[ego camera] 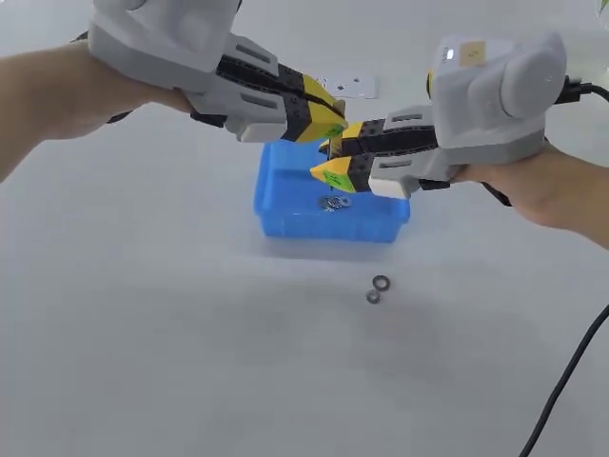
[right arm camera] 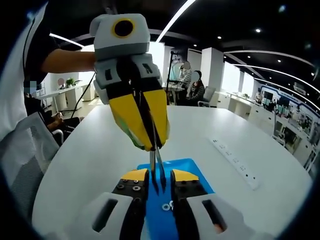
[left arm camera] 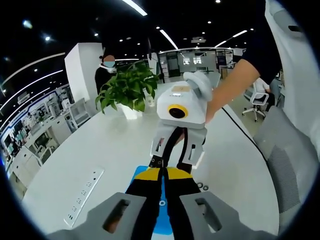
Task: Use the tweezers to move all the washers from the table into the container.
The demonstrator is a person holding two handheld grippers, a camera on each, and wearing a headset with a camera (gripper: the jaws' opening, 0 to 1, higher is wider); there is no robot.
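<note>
The blue container (ego camera: 285, 195) sits mid-table with a few washers (ego camera: 333, 202) inside, also seen as washers (right arm camera: 167, 206) below my right jaws. Two more washers (ego camera: 377, 289) lie on the table in front of it. My left gripper (ego camera: 333, 127) comes in from the upper left, shut on the tweezers (right arm camera: 156, 167), which point down over the container. My right gripper (ego camera: 329, 157) faces it from the right, and its yellow-tipped jaws stand open on either side of the tweezer legs (right arm camera: 159, 176). The tweezer tips look empty.
A white power strip (ego camera: 347, 86) lies on the table beyond the container. A black cable (ego camera: 571, 371) trails across the lower right. A potted plant (left arm camera: 127, 90) stands at the table's far end, with people and chairs beyond.
</note>
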